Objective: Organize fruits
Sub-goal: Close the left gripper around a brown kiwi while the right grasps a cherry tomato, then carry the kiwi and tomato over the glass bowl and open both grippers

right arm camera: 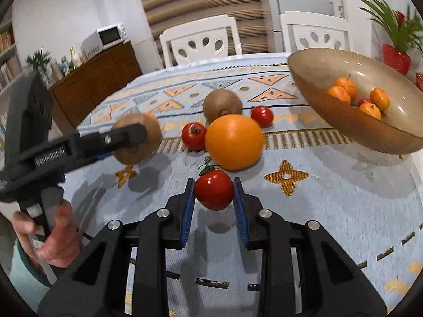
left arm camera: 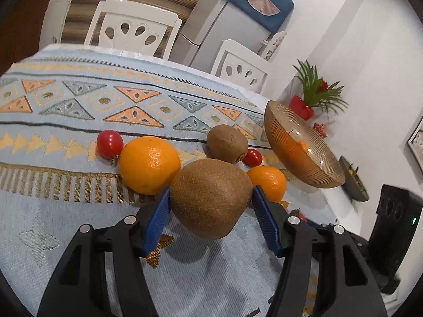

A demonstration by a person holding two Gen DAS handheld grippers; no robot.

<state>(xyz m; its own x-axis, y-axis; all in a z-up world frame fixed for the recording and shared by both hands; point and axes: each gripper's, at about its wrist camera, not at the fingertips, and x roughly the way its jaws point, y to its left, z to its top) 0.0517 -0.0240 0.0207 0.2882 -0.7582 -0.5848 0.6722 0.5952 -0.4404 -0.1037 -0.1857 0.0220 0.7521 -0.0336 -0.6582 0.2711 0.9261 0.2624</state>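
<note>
My left gripper (left arm camera: 210, 198) is shut on a brown kiwi (left arm camera: 211, 198) and holds it above the patterned tablecloth; it also shows at the left of the right wrist view (right arm camera: 132, 138). My right gripper (right arm camera: 213, 192) is shut on a red tomato (right arm camera: 213, 193), lifted off the cloth. On the cloth lie a large orange (right arm camera: 234, 141), a second kiwi (right arm camera: 222, 105) and two tomatoes (right arm camera: 193, 136) (right arm camera: 261, 116). An amber glass bowl (right arm camera: 317, 79) at the right holds several small oranges (right arm camera: 343, 89). In the left wrist view the bowl (left arm camera: 296, 155) is beyond an orange (left arm camera: 268, 182).
Two white chairs (right arm camera: 201, 42) stand at the table's far edge. A red pot with a green plant (right arm camera: 396, 52) is behind the bowl by the wall. A wooden sideboard (right arm camera: 97, 74) with a microwave stands at the back left.
</note>
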